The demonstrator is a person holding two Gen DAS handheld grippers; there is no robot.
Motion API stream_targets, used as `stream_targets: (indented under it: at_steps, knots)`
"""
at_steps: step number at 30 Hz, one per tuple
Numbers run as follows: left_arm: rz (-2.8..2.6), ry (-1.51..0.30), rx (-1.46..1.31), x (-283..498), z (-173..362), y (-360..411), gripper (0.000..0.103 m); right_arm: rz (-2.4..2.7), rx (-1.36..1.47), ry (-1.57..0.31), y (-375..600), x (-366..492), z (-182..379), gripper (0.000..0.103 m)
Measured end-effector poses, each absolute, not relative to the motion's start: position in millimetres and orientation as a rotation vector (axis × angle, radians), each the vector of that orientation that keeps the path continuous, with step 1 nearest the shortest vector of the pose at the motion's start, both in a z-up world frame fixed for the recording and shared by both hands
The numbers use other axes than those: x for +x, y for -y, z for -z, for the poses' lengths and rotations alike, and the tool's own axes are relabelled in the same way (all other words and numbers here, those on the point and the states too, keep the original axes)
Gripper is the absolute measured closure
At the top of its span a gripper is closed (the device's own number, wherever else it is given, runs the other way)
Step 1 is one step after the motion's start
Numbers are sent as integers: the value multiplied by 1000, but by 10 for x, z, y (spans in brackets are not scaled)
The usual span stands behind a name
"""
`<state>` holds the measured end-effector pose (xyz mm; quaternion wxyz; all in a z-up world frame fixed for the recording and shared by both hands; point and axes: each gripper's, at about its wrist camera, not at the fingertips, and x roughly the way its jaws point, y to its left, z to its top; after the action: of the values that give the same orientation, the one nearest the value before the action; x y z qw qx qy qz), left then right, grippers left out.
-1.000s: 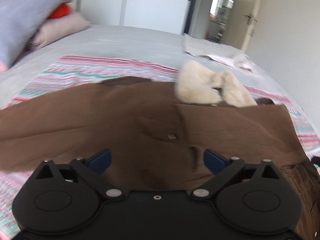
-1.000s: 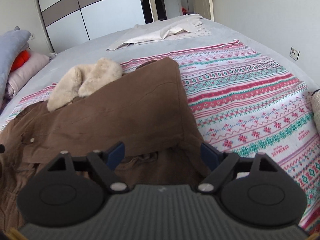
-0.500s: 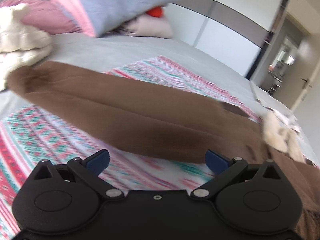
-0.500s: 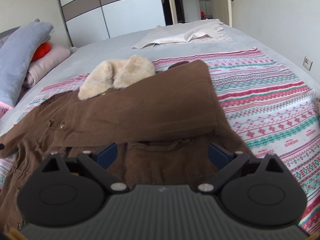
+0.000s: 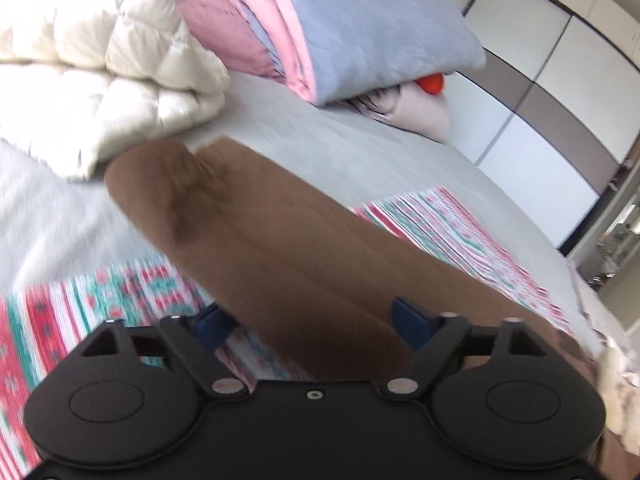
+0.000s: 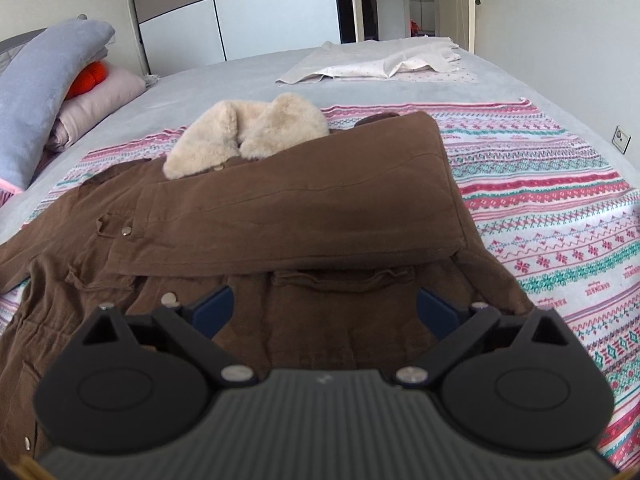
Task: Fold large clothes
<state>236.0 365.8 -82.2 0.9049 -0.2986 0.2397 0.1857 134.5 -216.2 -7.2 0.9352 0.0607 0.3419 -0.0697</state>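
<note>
the coat [image 6: 304, 216] is matt brown cloth with a fluffy cream fur collar [image 6: 248, 136] and shiny metal snaps. it lies on a woven patterned blanket [image 6: 552, 208]; a puffy quilted duvet [image 5: 100, 80] looks smooth.

The coat [image 6: 280, 216] lies spread on the patterned blanket [image 6: 560, 208], which covers the near part of the bed [image 6: 240, 80]. Its right sleeve [image 6: 304, 208] is folded across its chest, and its fur collar [image 6: 248, 132] points toward the bed's far edge. Your left sleeve [image 5: 280, 240] stretches toward the bed's left edge, where a puffy quilt [image 5: 100, 80] and stacked pillows [image 5: 340, 28] sit. A flat garment [image 6: 384, 64] lies at the far right corner.
</note>
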Motion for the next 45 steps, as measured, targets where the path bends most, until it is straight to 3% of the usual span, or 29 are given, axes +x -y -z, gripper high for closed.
stream_targets:
  at_steps: [1, 2, 3, 5, 9, 17, 25, 31, 37, 40, 43, 45]
  knots:
    - [-401, -488, -623, 2396, 826, -3699, 36, 142, 124, -695, 2173, 1343, 74, 3]
    - [-419, -481, -636, 2421, 851, -3766, 50, 143, 126, -695, 2189, 1347, 80, 3]
    - [-436, -479, -647, 2448, 850, -3815, 73, 146, 129, -698, 2206, 1355, 91, 3]
    - [-457, -468, -655, 2498, 768, -3872, 92, 151, 136, -706, 2244, 1379, 117, 3]
    - [-385, -308, -588, 2456, 340, -3692, 96, 164, 155, -704, 2317, 1418, 137, 3]
    - [-95, -113, -492, 2436, -662, -2787, 96, 146, 249, -677, 2442, 1465, 107, 3]
    - [216, -124, -465, 2592, -1124, -1302, 96, 132, 301, -602, 2531, 1439, 4, 3]
    - [383, -239, -426, 2667, -812, -193, 96, 138, 320, -566, 2659, 1430, 17, 3]
    - [476, -553, -341, 2748, 91, 504, 93, 188, 372, -552, 2882, 1423, 91, 3]
    - [520, -750, -173, 2796, 579, 745, 72, 214, 400, -561, 2966, 1431, 138, 3]
    - [595, -688, 8, 2575, 645, 873, 65, 220, 406, -568, 2985, 1438, 161, 3]
    - [660, -719, 10, 2503, 535, 825, 36, 211, 397, -569, 2956, 1451, 157, 3]
